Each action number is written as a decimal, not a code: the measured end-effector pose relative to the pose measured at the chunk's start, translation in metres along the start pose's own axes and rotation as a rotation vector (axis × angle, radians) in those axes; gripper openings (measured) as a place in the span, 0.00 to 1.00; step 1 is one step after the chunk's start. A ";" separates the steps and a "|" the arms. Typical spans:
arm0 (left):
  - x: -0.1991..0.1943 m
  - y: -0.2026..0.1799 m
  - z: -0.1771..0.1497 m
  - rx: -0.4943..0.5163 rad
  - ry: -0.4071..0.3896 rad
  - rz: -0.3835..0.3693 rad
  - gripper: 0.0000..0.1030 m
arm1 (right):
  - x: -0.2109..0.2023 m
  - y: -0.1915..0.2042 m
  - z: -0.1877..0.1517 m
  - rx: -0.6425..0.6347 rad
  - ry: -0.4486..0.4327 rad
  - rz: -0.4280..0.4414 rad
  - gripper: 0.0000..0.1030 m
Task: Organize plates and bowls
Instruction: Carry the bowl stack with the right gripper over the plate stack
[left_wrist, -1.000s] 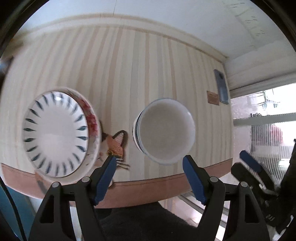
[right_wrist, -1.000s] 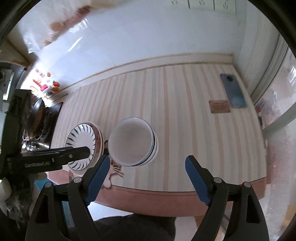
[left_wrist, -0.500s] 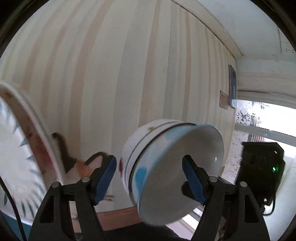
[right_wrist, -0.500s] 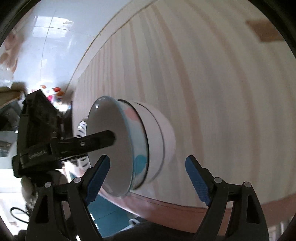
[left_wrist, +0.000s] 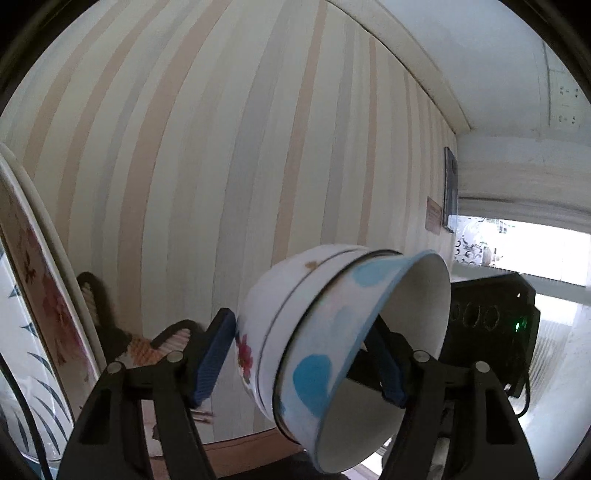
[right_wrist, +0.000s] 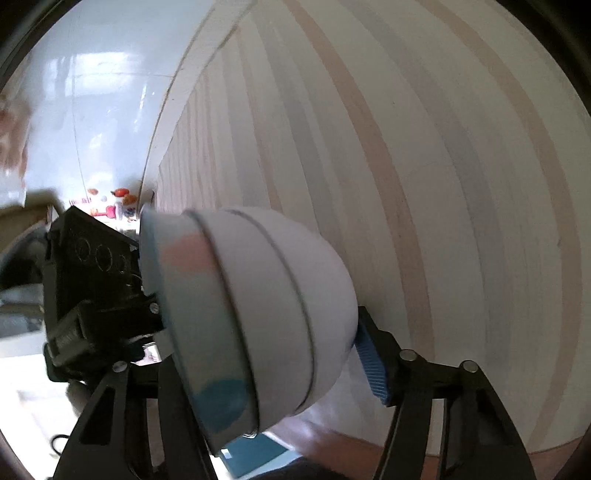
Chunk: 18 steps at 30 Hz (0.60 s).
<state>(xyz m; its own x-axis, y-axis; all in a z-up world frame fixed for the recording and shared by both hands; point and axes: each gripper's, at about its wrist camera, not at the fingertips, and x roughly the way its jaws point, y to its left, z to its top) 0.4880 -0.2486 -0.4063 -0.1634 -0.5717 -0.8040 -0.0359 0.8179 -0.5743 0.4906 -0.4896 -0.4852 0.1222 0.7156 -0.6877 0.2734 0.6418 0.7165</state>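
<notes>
**Bowls drawn in between both tongs**

Since half a second ago, the nested bowls (left_wrist: 332, 343) fill more of both views, tipped on their side above the striped table (left_wrist: 229, 147). Left gripper (left_wrist: 303, 354) and right gripper (right_wrist: 258, 354) each straddle the stack, wide open (contact unclear). Plates (left_wrist: 26, 295) sit left.

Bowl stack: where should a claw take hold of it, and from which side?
Grip the bowl stack across its outer walls, coming from the side, one finger on each flank. The nested bowls share a rounded body that narrows toward the base, so hold near the wider rim band. The left claw already straddles it this way.
</notes>
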 end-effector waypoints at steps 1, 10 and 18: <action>0.001 -0.002 -0.001 0.009 -0.004 0.012 0.66 | 0.000 -0.001 0.001 0.005 0.001 0.000 0.59; 0.003 -0.014 0.000 0.036 -0.035 0.066 0.66 | -0.005 0.007 0.006 -0.063 -0.003 -0.014 0.55; -0.013 -0.017 0.006 0.026 -0.083 0.068 0.66 | -0.010 0.038 0.021 -0.196 0.000 -0.062 0.55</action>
<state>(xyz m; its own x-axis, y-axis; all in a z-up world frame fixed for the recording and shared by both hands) 0.4966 -0.2553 -0.3867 -0.0823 -0.5195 -0.8505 -0.0023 0.8535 -0.5211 0.5196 -0.4775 -0.4536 0.1108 0.6734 -0.7310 0.0891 0.7258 0.6821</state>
